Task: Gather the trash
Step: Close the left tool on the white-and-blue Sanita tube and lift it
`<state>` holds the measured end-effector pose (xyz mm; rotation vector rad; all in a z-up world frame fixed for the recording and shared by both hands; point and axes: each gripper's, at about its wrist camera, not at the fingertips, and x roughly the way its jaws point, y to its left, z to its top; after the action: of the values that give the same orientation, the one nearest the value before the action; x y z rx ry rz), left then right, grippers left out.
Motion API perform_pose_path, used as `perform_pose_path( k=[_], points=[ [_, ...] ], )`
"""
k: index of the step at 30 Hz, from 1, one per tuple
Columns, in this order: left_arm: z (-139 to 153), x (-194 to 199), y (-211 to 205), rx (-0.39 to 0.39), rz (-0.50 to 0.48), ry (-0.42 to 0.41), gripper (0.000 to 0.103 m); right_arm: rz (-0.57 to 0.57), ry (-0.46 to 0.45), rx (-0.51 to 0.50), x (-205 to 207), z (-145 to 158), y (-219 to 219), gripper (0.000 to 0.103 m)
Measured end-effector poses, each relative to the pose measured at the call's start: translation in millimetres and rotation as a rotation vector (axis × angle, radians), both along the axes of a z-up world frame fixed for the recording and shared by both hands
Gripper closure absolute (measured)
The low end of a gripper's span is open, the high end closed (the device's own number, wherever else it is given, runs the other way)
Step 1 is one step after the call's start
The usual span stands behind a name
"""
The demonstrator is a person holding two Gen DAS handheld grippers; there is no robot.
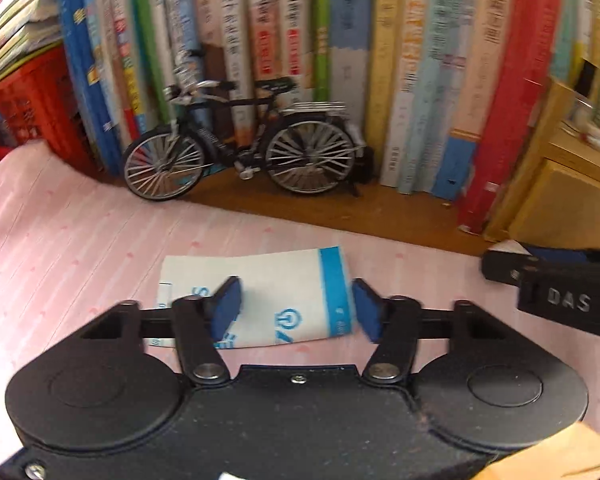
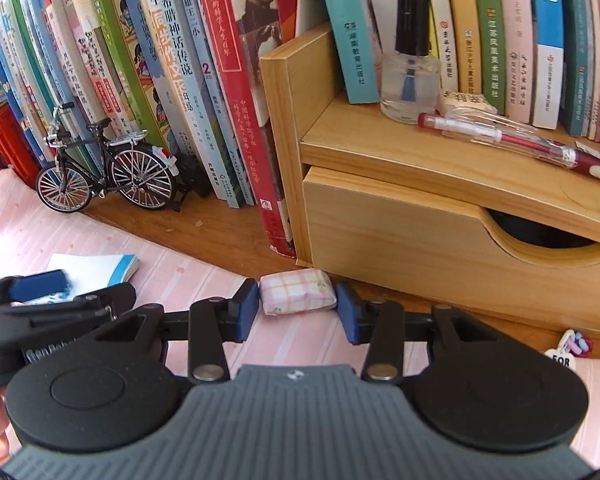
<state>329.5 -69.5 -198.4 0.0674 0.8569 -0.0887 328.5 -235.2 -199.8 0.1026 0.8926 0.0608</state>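
A flat white packet with a blue stripe (image 1: 276,292) lies on the pink striped cloth (image 1: 80,240). My left gripper (image 1: 296,308) is open just above it, one blue pad over its middle and the other at its right edge. The same packet (image 2: 96,268) shows at the left of the right wrist view, with the left gripper's pad (image 2: 40,284) over it. A small pink-checked tissue packet (image 2: 298,291) rests at the cloth's edge, in front of the wooden drawer unit (image 2: 400,236). My right gripper (image 2: 298,314) is open, its pads close beside the packet's two ends.
A model bicycle (image 1: 240,148) stands against a row of upright books (image 1: 340,60). A red crate (image 1: 24,108) is at the far left. A glass bottle (image 2: 410,76) and a pen (image 2: 500,138) sit on the drawer unit's shelf. A heart-shaped tag (image 2: 566,354) lies at the right.
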Motion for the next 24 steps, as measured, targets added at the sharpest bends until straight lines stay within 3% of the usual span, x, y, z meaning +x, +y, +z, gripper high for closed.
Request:
perform_pose_path(
  k=[3, 4, 7, 8, 9, 11, 13, 15, 17, 19, 21, 24],
  points=[
    [4.4, -6.7, -4.5, -0.001, -0.026, 0.000, 0.072, 0.000, -0.002, 0.010, -3.6, 4.9, -1.4, 0.055],
    [6.6, -9.4, -4.6, 0.002, -0.032, -0.004, 0.073, -0.002, -0.002, 0.014, -5.3, 6.9, -2.5, 0.055],
    [14.6, -14.5, -2.2, 0.027, 0.000, -0.017, 0.059, -0.014, 0.002, 0.029, -9.7, 10.4, -6.6, 0.055],
    [18.1, -16.2, 2.3, 0.018, 0.040, -0.009, 0.044, -0.020, 0.004, 0.034, -11.0, 10.9, -8.2, 0.055],
    [22.2, -18.2, 10.7, -0.019, 0.113, 0.015, 0.025, -0.027, 0.007, 0.041, -12.4, 11.3, -9.8, 0.055],
    [24.4, -16.7, 29.9, -0.153, 0.236, 0.062, 0.010, -0.043, 0.009, 0.054, -16.0, 12.0, -13.3, 0.055],
    [22.4, -11.1, 46.8, -0.276, 0.359, 0.094, 0.009, -0.055, 0.010, 0.061, -18.3, 11.0, -15.3, 0.055],
    [18.7, 2.2, 58.1, -0.331, 0.524, 0.132, 0.002, -0.059, 0.011, 0.061, -20.0, 10.1, -15.7, 0.055],
    [11.9, 17.6, 67.4, -0.378, 0.703, 0.205, 0.002, -0.062, 0.012, 0.059, -20.5, 10.3, -15.2, 0.055],
    [12.7, 30.5, 67.5, -0.367, 0.821, 0.210, 0.000, -0.067, 0.014, 0.056, -20.8, 10.8, -14.3, 0.055],
    [10.2, 45.2, 60.8, -0.303, 0.863, 0.256, 0.001, -0.071, 0.019, 0.055, -20.8, 11.0, -13.7, 0.054],
    [6.3, 55.7, 42.5, -0.167, 0.826, 0.302, 0.004, -0.072, 0.022, 0.051, -21.2, 11.7, -12.7, 0.055]
  ],
)
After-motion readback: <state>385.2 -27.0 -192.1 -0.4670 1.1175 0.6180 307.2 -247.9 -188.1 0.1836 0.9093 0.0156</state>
